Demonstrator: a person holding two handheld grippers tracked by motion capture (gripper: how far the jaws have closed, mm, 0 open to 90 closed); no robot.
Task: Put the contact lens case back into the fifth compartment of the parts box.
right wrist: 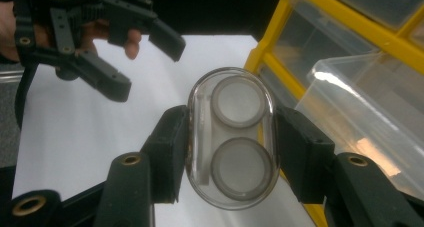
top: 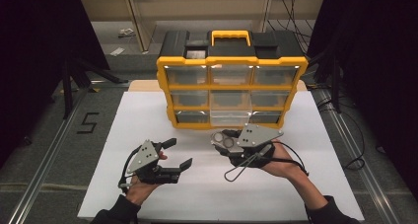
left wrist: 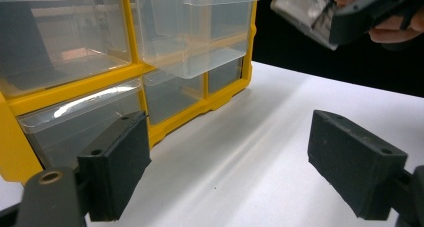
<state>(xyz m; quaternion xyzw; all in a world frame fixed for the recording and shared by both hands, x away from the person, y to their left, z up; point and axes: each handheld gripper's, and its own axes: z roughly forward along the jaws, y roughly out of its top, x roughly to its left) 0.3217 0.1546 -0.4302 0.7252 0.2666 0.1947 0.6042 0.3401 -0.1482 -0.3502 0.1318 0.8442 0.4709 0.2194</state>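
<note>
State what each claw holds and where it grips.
Right claw grips a clear oval case with two round discs by its long sides. Left claw is open, holding nothing.

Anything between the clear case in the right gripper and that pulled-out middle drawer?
Nothing: the clear case sits just before the drawer, with bare white table below, seen in the high view.

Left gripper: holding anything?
No. The left gripper stands open, only white table between its pads.
</note>
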